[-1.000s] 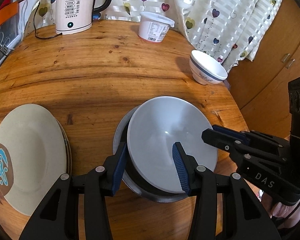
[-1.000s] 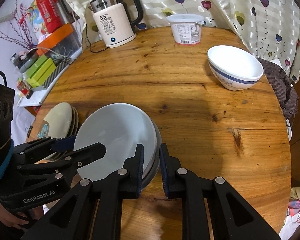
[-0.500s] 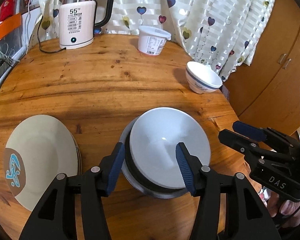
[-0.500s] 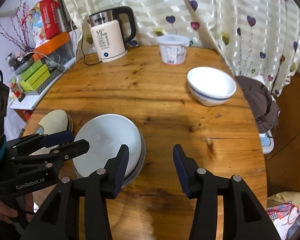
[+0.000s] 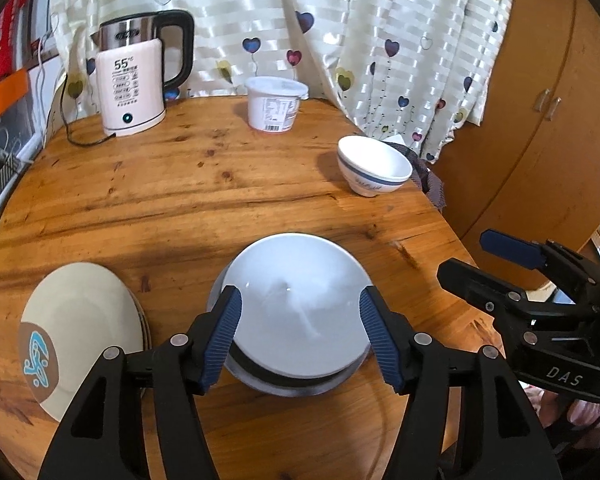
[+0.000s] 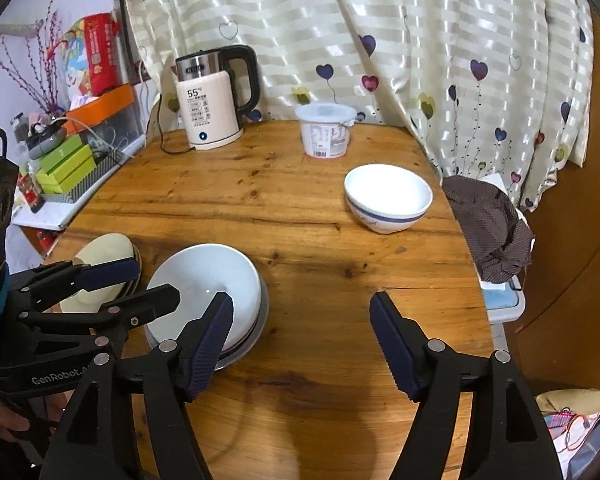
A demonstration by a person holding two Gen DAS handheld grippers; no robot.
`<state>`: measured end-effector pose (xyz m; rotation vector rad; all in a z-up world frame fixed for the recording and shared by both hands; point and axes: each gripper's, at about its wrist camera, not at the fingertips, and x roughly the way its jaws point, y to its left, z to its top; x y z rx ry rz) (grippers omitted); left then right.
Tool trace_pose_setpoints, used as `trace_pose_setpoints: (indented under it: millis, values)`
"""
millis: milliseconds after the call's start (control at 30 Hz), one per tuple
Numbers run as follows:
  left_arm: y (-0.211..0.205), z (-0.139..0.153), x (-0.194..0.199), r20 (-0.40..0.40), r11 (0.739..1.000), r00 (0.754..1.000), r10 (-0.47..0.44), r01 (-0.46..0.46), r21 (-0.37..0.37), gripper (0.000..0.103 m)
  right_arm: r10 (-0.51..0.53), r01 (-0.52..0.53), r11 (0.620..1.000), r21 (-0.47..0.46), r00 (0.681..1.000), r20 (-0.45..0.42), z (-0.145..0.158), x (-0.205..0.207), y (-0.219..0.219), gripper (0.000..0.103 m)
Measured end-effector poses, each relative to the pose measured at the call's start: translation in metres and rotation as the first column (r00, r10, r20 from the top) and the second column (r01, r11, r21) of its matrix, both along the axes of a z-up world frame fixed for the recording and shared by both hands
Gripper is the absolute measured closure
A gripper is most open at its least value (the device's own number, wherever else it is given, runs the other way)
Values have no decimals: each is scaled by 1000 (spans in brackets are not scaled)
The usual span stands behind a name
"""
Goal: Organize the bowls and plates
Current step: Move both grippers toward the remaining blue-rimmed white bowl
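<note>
- Both grippers had drawn back and upward from the stack of pale grey plates [image 5: 296,312] since a second before, when their pads sat at its near rim; the stack now lay free on the round wooden table [image 5: 204,200].
- Nearest the cameras, the left gripper [image 5: 300,334] was spread wide and opening further, its blue pads framing the stack in that view without touching it, nothing between them.
- The right gripper [image 6: 302,346], a moment earlier almost pinched on the plate rim, was likewise opening wide over bare wood just right of the stack, holding nothing.
- Just left of the grey stack sat the cream plates with a brown-and-blue mark [image 5: 76,336], themselves piled, close to the grey ones but apart.
- That release suggested the plate stacking was finished: the top grey plate sat a little off-centre on a darker one beneath, yet looked settled.
- Farther off, near the table's right edge, stood the white bowl with a blue band [image 6: 388,198], alone and upright; it seemed the likely next thing to sort.
- Beyond it stood a white lidded plastic tub [image 6: 326,130] and a cream electric kettle with a black handle [image 6: 214,100], both against the heart-patterned curtain [image 6: 380,32].
</note>
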<state>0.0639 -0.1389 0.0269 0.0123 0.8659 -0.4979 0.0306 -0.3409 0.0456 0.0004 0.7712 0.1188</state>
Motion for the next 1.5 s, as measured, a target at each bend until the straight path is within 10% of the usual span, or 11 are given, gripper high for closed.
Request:
trace_pose_setpoints:
  millis: [1500]
  values:
    - [-71,9,80,-34,990,993,-116,119,70,40,-83,85,995,61,996,-32,-6,62,-74,31]
